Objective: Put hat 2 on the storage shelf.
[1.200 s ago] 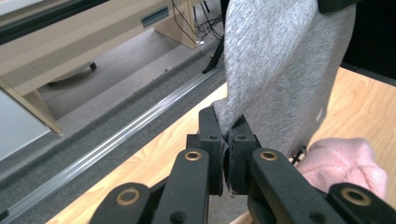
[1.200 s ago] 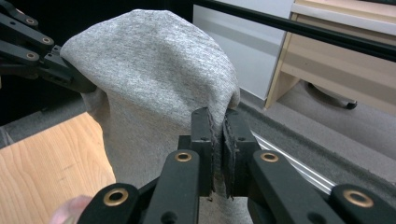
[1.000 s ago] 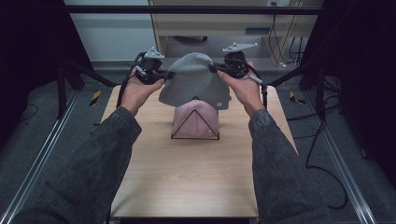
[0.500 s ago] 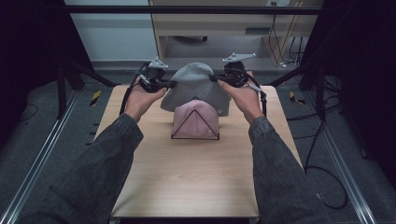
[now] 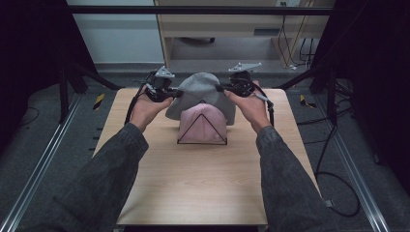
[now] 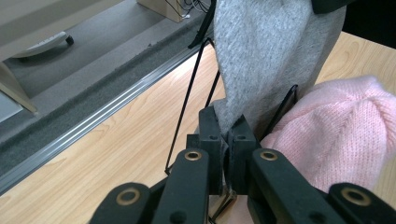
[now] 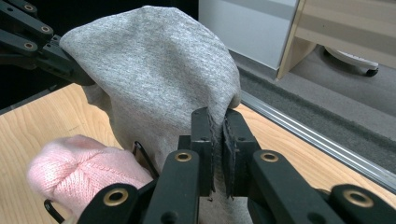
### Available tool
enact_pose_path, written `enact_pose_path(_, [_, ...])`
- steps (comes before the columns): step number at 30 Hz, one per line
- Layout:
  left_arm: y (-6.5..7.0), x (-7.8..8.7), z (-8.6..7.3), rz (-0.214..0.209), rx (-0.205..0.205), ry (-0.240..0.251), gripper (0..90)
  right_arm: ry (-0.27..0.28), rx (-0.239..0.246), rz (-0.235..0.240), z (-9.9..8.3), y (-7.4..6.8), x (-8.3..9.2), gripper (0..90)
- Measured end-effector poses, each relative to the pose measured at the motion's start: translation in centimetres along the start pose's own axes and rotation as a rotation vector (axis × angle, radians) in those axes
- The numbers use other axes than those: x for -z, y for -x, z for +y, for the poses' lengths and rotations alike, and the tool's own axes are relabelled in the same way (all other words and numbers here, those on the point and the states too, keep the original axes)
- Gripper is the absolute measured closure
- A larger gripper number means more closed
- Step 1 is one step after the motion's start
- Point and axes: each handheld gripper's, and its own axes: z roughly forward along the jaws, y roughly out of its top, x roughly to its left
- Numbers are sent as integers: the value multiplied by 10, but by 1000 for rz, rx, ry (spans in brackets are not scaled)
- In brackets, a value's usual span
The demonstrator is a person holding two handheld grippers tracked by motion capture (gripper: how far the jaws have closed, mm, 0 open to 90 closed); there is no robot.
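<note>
Bare counter (image 5: pixel 203 183) nearest the person, forearms coming in on both sides. Mid-counter: wire stand (image 5: pixel 202 129), triangular frame, pink hat (image 5: pixel 203 123) already seated on it. Grey hat (image 5: pixel 200 92) hangs just behind and above the pink hat, overlapping its top. Left gripper (image 5: pixel 170 93) is clamped on the grey hat's left brim edge, right gripper (image 5: pixel 223 88) on the right edge; both gripper views show fabric pinched flat between the jaws. A two-point hold spreads the opening so it can drop over the stand instead of bunching. Judging by height, the hat is low but not yet seated on the pink hat. Beyond the stand: counter edge, floor rail (image 7: pixel 322 140), cabinet (image 5: pixel 232 29).
</note>
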Motion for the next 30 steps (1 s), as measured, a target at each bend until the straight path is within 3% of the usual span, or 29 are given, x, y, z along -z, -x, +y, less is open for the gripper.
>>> enact_pose_path(6, [-1, -2, -5, -1, 4, -7, 872, -10, 1, 1, -4, -2, -2, 847])
enact_pose_path(23, [1, -18, -35, -2, 49, -65, 872, -107, 23, -27, -25, -14, -16, 842])
enact_pose_path(30, [0, -21, -46, -2, 87, -82, 868, -91, -12, -36, -28, -15, -14, 700])
